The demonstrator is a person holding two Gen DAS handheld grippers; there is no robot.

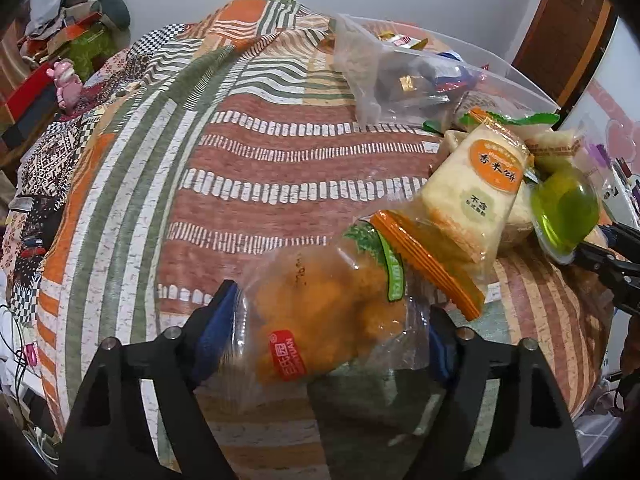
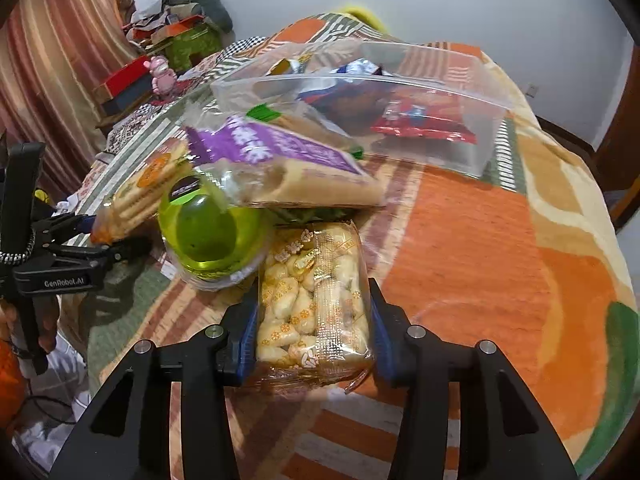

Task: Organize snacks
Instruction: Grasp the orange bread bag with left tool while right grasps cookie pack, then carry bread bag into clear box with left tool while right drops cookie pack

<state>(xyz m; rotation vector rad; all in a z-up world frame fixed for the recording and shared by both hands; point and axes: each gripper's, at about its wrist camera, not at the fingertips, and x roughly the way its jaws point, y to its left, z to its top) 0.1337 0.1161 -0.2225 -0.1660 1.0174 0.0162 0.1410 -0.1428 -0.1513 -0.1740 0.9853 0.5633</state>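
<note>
A pile of wrapped snacks lies on a patterned bedspread (image 1: 256,184). My left gripper (image 1: 332,320) is shut on a clear packet of orange puffs (image 1: 320,320), one finger on each side. My right gripper (image 2: 312,320) is shut on a clear packet of pale rice puffs (image 2: 312,300). Beside them lie an orange-label rice cracker pack (image 1: 480,188), also in the right wrist view (image 2: 148,188), a green jelly cup (image 2: 212,236), also in the left wrist view (image 1: 568,212), and a purple cracker pack (image 2: 288,164). The right gripper's fingers (image 1: 608,256) show at the left wrist view's right edge.
A clear plastic box (image 2: 460,92) with several snack packets stands behind the pile; it also shows in the left wrist view (image 1: 500,64). A pink toy (image 1: 66,84) and stacked boxes (image 2: 124,84) sit at the far left. The left gripper's body (image 2: 52,264) is at the right wrist view's left edge.
</note>
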